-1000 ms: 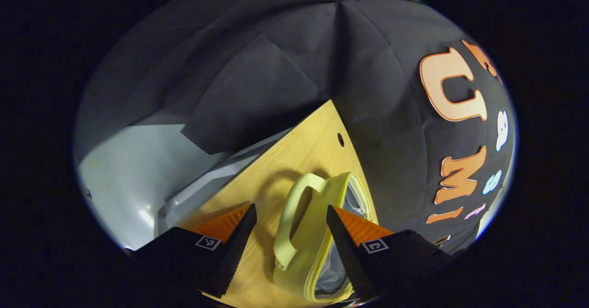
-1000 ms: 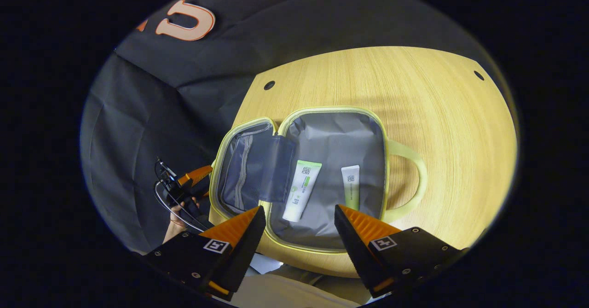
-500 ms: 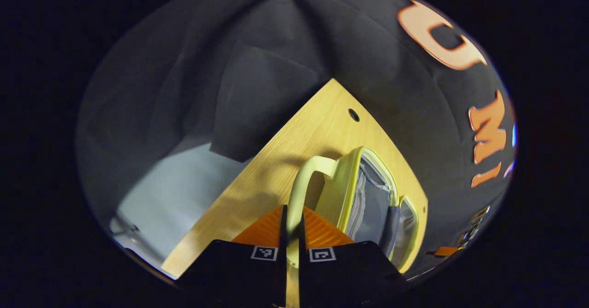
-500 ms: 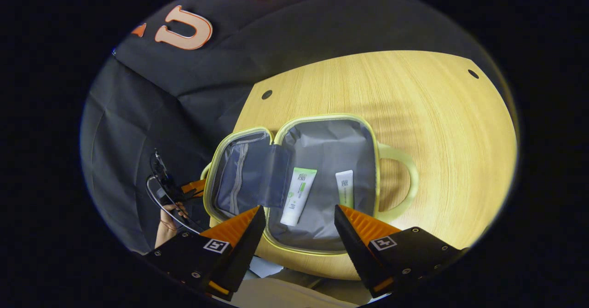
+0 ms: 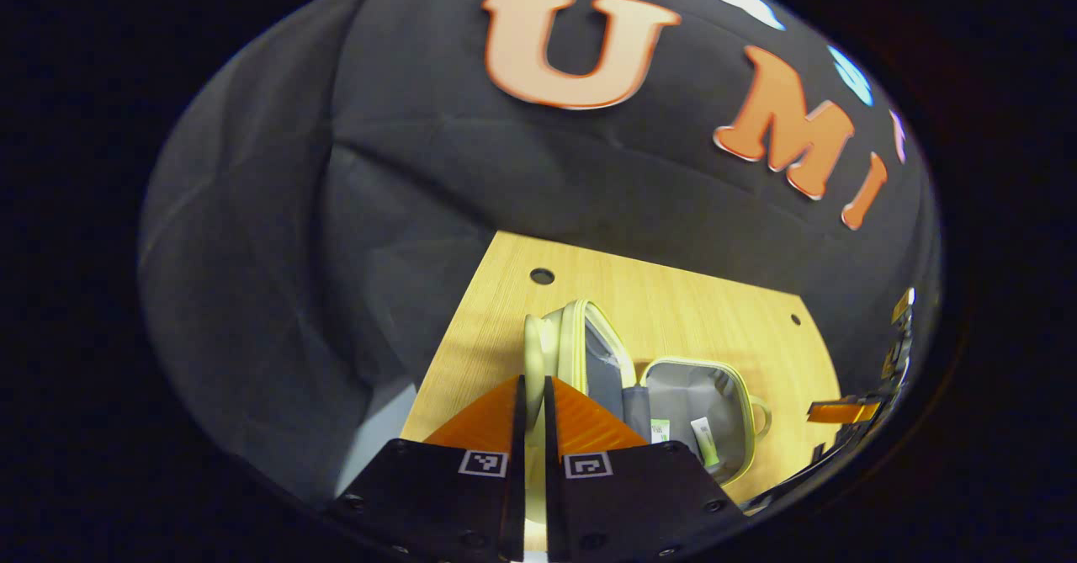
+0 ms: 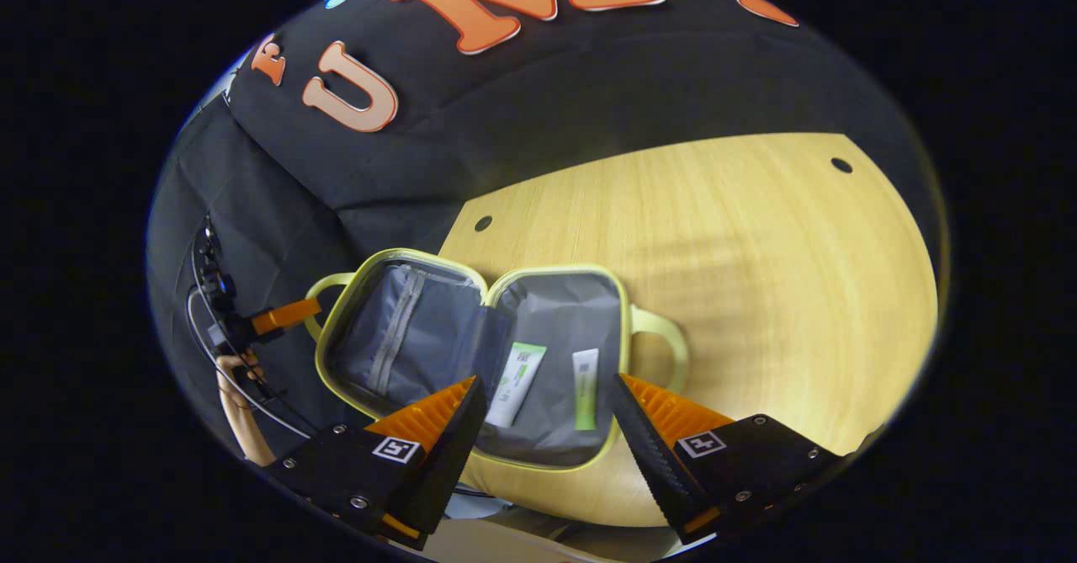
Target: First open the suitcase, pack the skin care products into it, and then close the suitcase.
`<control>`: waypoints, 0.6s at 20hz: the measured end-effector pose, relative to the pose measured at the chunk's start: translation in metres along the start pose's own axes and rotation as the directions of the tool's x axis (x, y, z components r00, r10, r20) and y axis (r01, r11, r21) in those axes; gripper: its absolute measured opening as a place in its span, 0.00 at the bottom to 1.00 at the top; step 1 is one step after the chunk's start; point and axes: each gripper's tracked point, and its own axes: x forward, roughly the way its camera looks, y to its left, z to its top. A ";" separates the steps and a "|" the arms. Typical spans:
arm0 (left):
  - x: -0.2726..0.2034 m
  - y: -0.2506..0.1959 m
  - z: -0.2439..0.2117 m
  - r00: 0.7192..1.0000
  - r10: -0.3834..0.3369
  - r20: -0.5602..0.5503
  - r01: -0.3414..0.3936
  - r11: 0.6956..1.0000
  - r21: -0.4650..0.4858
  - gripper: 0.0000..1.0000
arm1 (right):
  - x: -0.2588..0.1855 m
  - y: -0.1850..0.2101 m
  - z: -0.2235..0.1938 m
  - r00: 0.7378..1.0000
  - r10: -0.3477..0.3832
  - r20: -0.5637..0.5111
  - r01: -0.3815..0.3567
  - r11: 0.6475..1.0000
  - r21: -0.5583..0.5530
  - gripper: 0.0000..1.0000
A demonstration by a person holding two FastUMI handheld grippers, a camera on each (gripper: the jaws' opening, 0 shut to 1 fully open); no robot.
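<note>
We take the yellow-green suitcase (image 6: pixel 471 361) as our landmark: it lies opened on the wooden table (image 6: pixel 757 277), its grey lining showing. In the right gripper view, the lid half (image 6: pixel 395 336) stands raised on the side nearer the booth wall's corner, while the base half rests flat on the table. Inside the base we see two skin care tubes side by side: the larger white-and-green tube (image 6: pixel 515 373) nearer the hinge, the smaller tube (image 6: pixel 585 377) nearer the base's handle (image 6: pixel 665 353).

Our left gripper (image 5: pixel 533 403) has its fingers pressed together on the lid's handle (image 5: pixel 535 348), pinching it; in the left gripper view the lid (image 5: pixel 593 353) rises just beyond that handle and the tubes lie in the base further off. From the right gripper view we see that gripper at the lid's outer edge, with a hand (image 6: pixel 231 369) behind it.

Our right gripper (image 6: pixel 547 416) hangs above the near edge of the suitcase, fingers spread wide, touching nothing.
</note>
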 end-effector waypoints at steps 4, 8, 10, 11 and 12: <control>-0.024 -0.087 0.018 0.998 0.046 0.049 -0.054 0.985 0.164 0.10 | -0.042 -0.031 0.038 0.993 -0.003 0.122 0.009 0.999 -0.046 0.95; -0.029 -0.147 0.018 0.991 0.113 0.072 -0.128 0.962 0.242 0.07 | -0.083 -0.073 0.051 0.982 -0.017 0.186 0.031 0.997 -0.075 0.95; -0.029 -0.174 0.012 0.989 0.127 0.075 -0.143 0.946 0.290 0.08 | -0.103 -0.095 0.052 0.980 -0.026 0.198 0.038 0.997 -0.060 0.95; -0.029 -0.191 0.009 0.990 0.120 0.073 -0.137 0.940 0.311 0.07 | -0.110 -0.106 0.050 0.979 -0.029 0.200 0.040 0.998 -0.051 0.95; -0.028 -0.208 0.005 0.992 0.107 0.066 -0.123 0.935 0.332 0.07 | -0.114 -0.117 0.048 0.979 -0.038 0.201 0.047 0.998 -0.041 0.95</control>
